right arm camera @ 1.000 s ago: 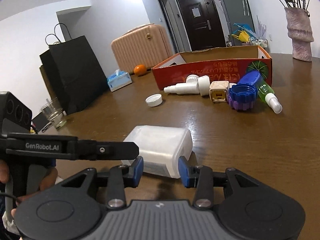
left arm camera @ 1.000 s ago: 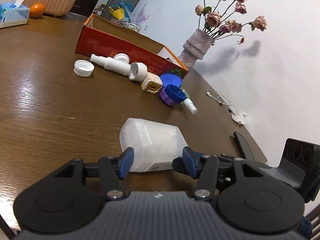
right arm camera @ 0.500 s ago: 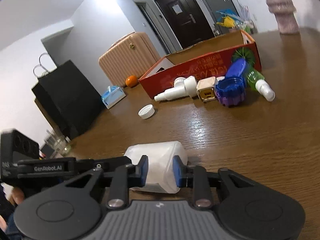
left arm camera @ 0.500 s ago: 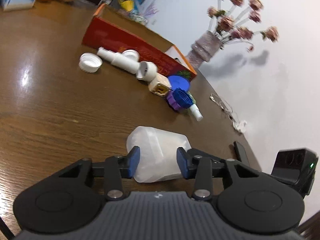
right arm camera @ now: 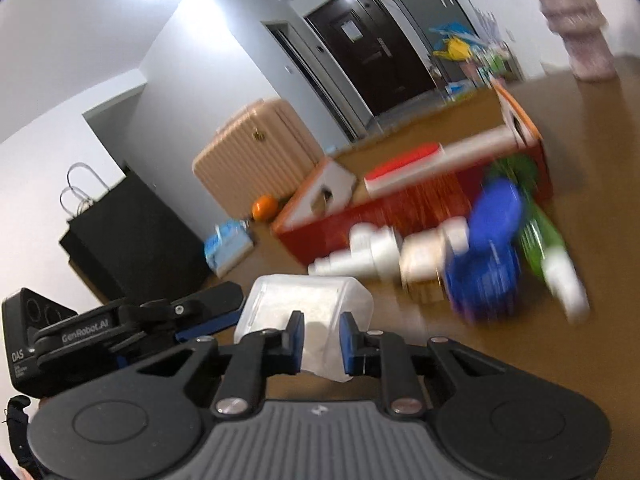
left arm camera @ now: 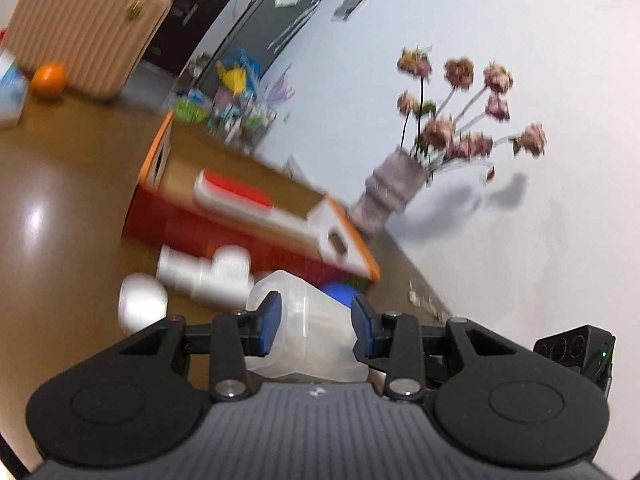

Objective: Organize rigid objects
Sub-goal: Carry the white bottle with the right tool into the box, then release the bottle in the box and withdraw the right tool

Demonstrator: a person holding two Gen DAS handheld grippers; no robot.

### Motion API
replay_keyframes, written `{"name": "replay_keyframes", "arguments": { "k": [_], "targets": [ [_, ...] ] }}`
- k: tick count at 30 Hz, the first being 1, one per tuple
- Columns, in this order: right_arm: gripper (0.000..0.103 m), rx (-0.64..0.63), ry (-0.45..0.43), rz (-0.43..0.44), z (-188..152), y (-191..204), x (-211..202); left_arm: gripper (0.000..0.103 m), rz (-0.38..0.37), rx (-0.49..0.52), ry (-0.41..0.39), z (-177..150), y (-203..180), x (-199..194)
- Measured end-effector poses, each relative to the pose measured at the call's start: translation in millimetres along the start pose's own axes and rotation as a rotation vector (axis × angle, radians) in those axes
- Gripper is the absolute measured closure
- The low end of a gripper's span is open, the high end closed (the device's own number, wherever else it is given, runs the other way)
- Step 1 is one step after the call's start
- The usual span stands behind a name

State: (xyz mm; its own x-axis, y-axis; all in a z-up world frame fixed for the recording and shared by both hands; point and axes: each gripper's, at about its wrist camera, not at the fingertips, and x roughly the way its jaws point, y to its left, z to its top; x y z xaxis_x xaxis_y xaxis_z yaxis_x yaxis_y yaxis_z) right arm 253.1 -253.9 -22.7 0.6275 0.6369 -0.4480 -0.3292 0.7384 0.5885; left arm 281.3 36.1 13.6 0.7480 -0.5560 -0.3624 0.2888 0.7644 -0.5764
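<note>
- The left gripper (left arm camera: 314,326) is clamping its blue pads (left arm camera: 269,322) on the sides of the translucent plastic container (left arm camera: 308,320), which is sitting between the fingers and appears to be riding clear of the table; its jaws have just been closing on it.
- The right gripper (right arm camera: 322,338) is pinching the same container (right arm camera: 308,306) at a lower corner, its jaws narrow and just closing; two grips are probably sharing a bulky, slippery load.
- The container is looking like a milky, smooth-walled tub with rounded corners, rigid enough that it is not visibly buckling.
- At about 11 o'clock from the left gripper, white bottles and a cap (left arm camera: 208,276) are lying blurred on the glossy brown wooden table (left arm camera: 60,216).
- Around 12 o'clock, the red cardboard box (left arm camera: 224,232) is standing open with flaps up, likely the destination, with a red-and-white object inside.
- At 1 o'clock from the right gripper, a blue ribbed lid (right arm camera: 486,248) and a green spray bottle (right arm camera: 544,240) are crowding the box wall.
- Further at 1 o'clock in the left view, a ridged vase of dried flowers (left arm camera: 394,184) is standing by the wall.
</note>
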Motion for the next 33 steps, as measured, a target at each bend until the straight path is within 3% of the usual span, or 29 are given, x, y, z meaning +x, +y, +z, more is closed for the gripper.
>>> {"name": "replay_keyframes", "arguments": {
  "k": [7, 14, 17, 18, 20, 24, 26, 29, 33],
  "targets": [
    [0.085, -0.055, -0.049, 0.002, 101, 2, 56, 0.064, 0.071, 0.008, -0.016, 84, 14, 71],
    [0.085, 0.000, 0.065, -0.050, 172, -28, 147, 0.064, 0.186, -0.033, 0.078, 109, 62, 141],
    [0.085, 0.001, 0.129, -0.076, 183, -38, 182, 0.065, 0.250, -0.026, 0.100, 106, 78, 157],
    [0.084, -0.007, 0.154, -0.093, 184, -40, 193, 0.056, 0.267, 0.018, 0.077, 104, 77, 158],
    [0.084, -0.041, 0.194, -0.113, 183, -41, 213, 0.053, 0.275, 0.034, 0.078, 101, 78, 160],
    [0.082, -0.075, 0.195, -0.145, 177, -39, 231, 0.050, 0.297, 0.092, 0.078, 100, 74, 153],
    [0.081, -0.107, 0.179, -0.164, 174, -34, 227, 0.045, 0.308, 0.116, 0.070, 101, 71, 143],
    [0.077, -0.170, 0.146, -0.196, 176, -28, 210, 0.029, 0.362, 0.201, 0.024, 101, 59, 128],
    [0.057, -0.269, 0.078, -0.277, 186, -22, 172, 0.019, 0.462, 0.300, -0.020, 94, 40, 110]
  ]
}}
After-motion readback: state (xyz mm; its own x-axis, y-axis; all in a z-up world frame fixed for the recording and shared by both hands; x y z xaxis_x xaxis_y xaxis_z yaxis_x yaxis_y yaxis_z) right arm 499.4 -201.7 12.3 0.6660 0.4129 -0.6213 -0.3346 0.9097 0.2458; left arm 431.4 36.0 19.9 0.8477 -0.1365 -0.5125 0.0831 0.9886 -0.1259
